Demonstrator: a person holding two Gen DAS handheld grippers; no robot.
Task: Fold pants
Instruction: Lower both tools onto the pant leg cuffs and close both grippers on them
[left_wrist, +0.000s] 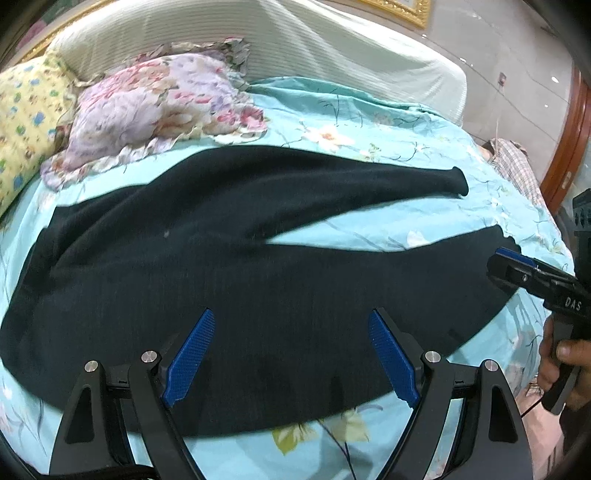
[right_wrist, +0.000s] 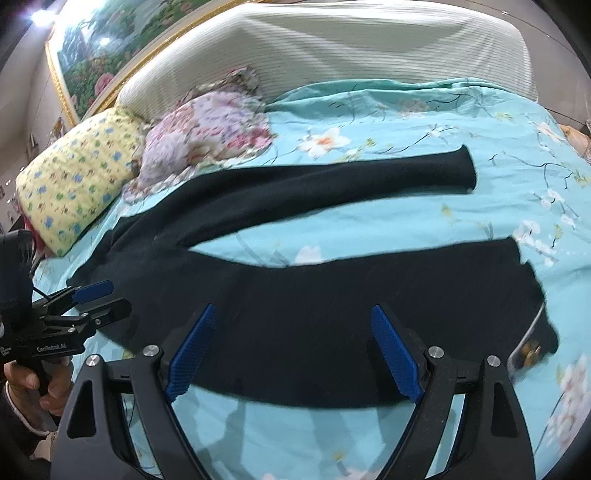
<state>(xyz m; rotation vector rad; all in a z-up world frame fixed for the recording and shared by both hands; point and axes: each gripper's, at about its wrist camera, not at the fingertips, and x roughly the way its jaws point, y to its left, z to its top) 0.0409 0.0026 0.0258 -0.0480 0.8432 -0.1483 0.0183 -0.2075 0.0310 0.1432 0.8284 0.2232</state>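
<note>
Black pants (left_wrist: 229, 280) lie spread flat on a light blue floral bedsheet (left_wrist: 369, 122), waist to the left, two legs fanned out to the right. My left gripper (left_wrist: 291, 321) hovers open and empty over the near leg and seat. My right gripper (right_wrist: 291, 317) hovers open and empty over the near leg of the pants (right_wrist: 332, 314). The right gripper also shows in the left wrist view (left_wrist: 506, 266) near the near leg's cuff. The left gripper shows in the right wrist view (right_wrist: 107, 299) by the waist.
A floral purple pillow (left_wrist: 155, 107) and a yellow patterned pillow (left_wrist: 26, 122) lie at the bed's head, against a white headboard (left_wrist: 295, 40). A small dark object (right_wrist: 528, 343) lies by the near cuff. The bedsheet (right_wrist: 406, 221) shows between the legs.
</note>
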